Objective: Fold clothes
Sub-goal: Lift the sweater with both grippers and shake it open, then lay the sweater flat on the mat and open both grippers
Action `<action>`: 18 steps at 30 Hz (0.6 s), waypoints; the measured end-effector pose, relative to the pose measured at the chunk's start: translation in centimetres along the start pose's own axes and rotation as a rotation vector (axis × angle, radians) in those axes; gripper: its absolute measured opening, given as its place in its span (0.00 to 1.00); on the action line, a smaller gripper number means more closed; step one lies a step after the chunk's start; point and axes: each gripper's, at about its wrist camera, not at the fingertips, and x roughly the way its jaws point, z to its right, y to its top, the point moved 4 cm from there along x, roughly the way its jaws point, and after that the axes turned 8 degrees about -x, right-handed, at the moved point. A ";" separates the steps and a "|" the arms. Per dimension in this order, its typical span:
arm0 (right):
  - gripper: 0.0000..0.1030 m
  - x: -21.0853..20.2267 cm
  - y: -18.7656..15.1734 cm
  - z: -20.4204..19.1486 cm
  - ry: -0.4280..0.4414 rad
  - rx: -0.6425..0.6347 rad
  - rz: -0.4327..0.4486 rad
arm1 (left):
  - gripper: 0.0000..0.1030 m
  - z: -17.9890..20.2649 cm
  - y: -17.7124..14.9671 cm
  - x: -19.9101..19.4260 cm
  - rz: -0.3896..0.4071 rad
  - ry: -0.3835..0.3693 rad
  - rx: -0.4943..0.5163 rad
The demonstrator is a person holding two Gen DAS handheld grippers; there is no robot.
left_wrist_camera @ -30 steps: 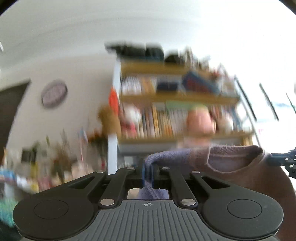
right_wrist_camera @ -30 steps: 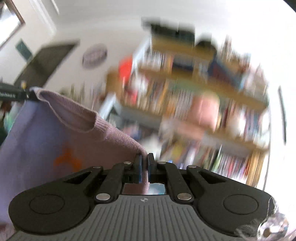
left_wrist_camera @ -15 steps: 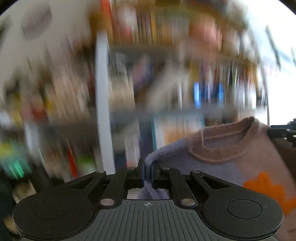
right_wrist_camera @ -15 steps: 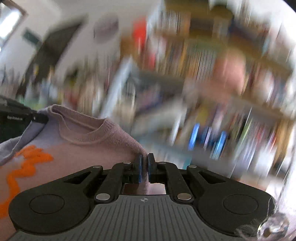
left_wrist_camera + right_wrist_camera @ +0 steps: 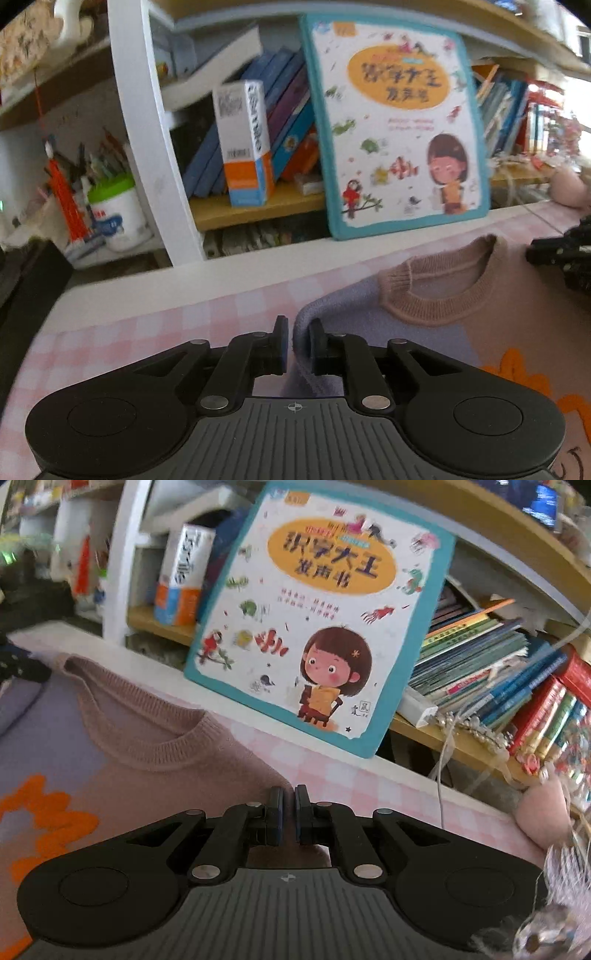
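Note:
A knit sweater, dusty pink and lilac with an orange pattern (image 5: 436,321) (image 5: 122,749), lies front up on a pink checked tablecloth (image 5: 166,332), its collar toward the bookshelf. My left gripper (image 5: 297,343) stands at the lilac left shoulder with the jaws slightly apart; the fabric edge sits loosely between them. My right gripper (image 5: 289,814) is shut on the pink right shoulder edge. Each gripper shows at the edge of the other's view, the right one (image 5: 561,254) and the left one (image 5: 18,664).
A white bookshelf with a large children's book (image 5: 391,122) (image 5: 314,616) leaning on it stands just behind the table's far edge (image 5: 221,273). A pen tub (image 5: 114,210) sits at the left. A pink plush toy (image 5: 543,808) lies at the right.
Both grippers came down from mid-air, lowering the hanging sweater flat onto the table. The left jaws have parted slightly from the shoulder fabric.

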 end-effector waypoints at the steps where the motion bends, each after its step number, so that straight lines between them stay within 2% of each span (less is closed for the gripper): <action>1: 0.06 0.9 0.2 -0.1 0.009 -0.014 -0.024 | 0.26 -0.1 -0.2 0.5 -0.011 0.003 -0.007; 2: 0.08 1.5 0.2 -0.3 0.005 -0.029 -0.030 | 0.41 -0.1 -0.3 0.6 -0.009 0.021 -0.006; 3: 0.09 1.5 0.3 -0.5 -0.003 -0.047 -0.029 | 0.49 -0.2 -0.4 0.7 -0.006 0.040 -0.005; 4: 0.10 1.5 0.4 -0.7 -0.010 -0.066 -0.031 | 0.61 -0.3 -0.5 0.8 -0.004 0.058 -0.004; 5: 0.19 1.4 0.5 -0.8 -0.019 -0.081 -0.033 | 0.65 -0.3 -0.6 0.2 0.009 0.065 0.004; 6: 0.28 0.8 0.5 -0.9 -0.026 -0.088 -0.024 | 0.65 -0.2 -0.6 -0.4 0.021 0.072 0.012; 7: 0.44 0.0 0.4 -0.9 -0.033 -0.092 -0.010 | 0.65 -0.1 -0.7 -1.6 0.043 0.063 0.024; 8: 0.47 -0.9 0.4 -0.8 -0.031 -0.090 0.011 | 0.67 0.1 -0.8 -2.9 0.071 0.055 0.037; 12: 0.50 -6.2 -0.4 -1.1 0.010 -0.056 0.110 | 0.73 1.1 -1.8 -9.1 0.170 0.012 0.072; 13: 0.53 -7.8 -0.7 -1.4 0.024 -0.049 0.136 | 0.75 1.4 -2.2 -10.7 0.188 -0.005 0.074; 16: 0.57 -12.1 -2.0 -2.5 0.077 -0.034 0.193 | 0.77 2.5 -3.9 -14.3 0.207 -0.061 0.082; 18: 0.58 -14.8 -3.2 -3.7 0.104 -0.036 0.210 | 0.77 3.0 -5.3 -15.2 0.200 -0.054 0.077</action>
